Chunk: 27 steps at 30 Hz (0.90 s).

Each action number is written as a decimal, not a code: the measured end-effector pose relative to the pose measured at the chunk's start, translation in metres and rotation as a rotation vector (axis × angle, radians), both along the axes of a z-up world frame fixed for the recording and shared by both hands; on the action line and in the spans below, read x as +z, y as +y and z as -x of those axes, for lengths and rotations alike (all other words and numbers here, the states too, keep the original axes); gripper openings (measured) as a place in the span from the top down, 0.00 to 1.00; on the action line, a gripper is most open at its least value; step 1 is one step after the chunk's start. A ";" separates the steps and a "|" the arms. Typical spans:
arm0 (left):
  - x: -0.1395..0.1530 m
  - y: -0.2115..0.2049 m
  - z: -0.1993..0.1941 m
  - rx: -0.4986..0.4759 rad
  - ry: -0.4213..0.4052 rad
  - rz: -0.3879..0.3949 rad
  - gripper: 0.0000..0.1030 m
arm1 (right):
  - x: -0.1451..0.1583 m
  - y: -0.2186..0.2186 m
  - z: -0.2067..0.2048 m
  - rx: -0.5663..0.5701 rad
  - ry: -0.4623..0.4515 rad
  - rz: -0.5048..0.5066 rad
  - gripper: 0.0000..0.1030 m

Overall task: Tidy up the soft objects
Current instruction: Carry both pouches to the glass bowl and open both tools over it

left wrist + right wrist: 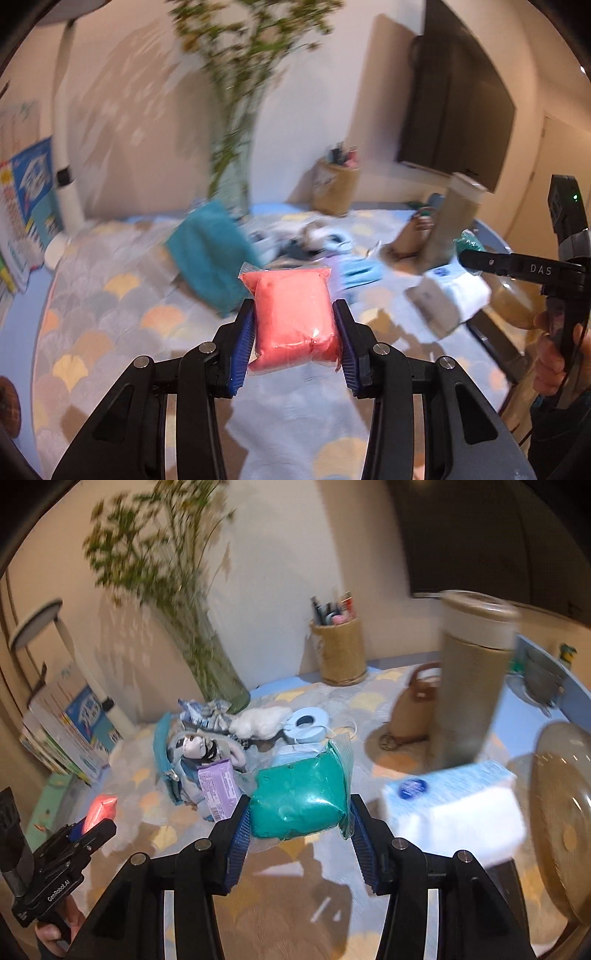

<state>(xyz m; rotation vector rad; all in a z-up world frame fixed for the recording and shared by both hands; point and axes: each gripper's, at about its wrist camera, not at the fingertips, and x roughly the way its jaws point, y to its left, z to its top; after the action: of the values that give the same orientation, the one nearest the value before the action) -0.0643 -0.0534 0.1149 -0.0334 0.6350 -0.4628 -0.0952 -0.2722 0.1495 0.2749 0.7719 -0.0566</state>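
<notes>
My left gripper (294, 325) is shut on a pink soft block in clear wrap (293, 317) and holds it above the scallop-patterned cloth (110, 325). My right gripper (300, 812) is shut on a green soft block in clear wrap (301, 801), also held above the cloth. The left gripper with the pink block (100, 809) shows at the left of the right wrist view. The right gripper (476, 260) shows at the right of the left wrist view. A pile of soft items (221, 734) lies behind: a teal pouch (210, 251), a white plush (264, 720), a purple packet (218, 790).
A glass vase with green stems (218, 675), a woven pen holder (341, 653), a tall beige tumbler (472, 686), a tissue pack (454, 805), a blue tape roll (308, 725), a glass lid (565, 834) and books at the left (66, 731) stand around.
</notes>
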 end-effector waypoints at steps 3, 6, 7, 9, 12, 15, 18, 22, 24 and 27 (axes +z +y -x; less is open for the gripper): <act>0.015 -0.030 0.007 -0.052 -0.037 -0.012 0.63 | 0.008 -0.022 0.023 -0.041 -0.027 -0.018 0.52; 0.031 -0.063 0.013 -0.127 -0.077 -0.031 0.63 | 0.018 -0.047 0.048 -0.085 -0.064 -0.036 0.52; 0.037 -0.075 0.014 -0.156 -0.083 -0.028 0.63 | 0.021 -0.059 0.055 -0.096 -0.076 -0.042 0.52; 0.049 -0.103 0.016 -0.223 -0.099 -0.020 0.63 | 0.028 -0.077 0.072 -0.142 -0.100 -0.043 0.52; 0.064 -0.152 0.019 -0.315 -0.121 -0.014 0.63 | 0.036 -0.106 0.095 -0.223 -0.122 -0.039 0.52; 0.069 -0.205 0.023 -0.403 -0.125 -0.015 0.63 | 0.043 -0.138 0.117 -0.322 -0.137 -0.034 0.52; 0.064 -0.253 0.022 -0.477 -0.095 -0.016 0.63 | 0.046 -0.164 0.139 -0.414 -0.142 -0.033 0.52; 0.050 -0.306 0.018 -0.538 -0.055 -0.024 0.63 | 0.038 -0.196 0.156 -0.513 -0.121 -0.050 0.52; 0.042 -0.327 0.017 -0.568 -0.042 -0.027 0.63 | 0.029 -0.209 0.157 -0.530 -0.108 -0.067 0.52; 0.029 -0.352 0.011 -0.592 -0.016 -0.036 0.63 | 0.014 -0.226 0.151 -0.543 -0.075 -0.083 0.52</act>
<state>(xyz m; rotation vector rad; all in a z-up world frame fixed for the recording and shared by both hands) -0.0757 -0.4053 0.1436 0.1977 0.6334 -1.0215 -0.2459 -0.4981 0.1633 0.5571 0.6086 -0.5251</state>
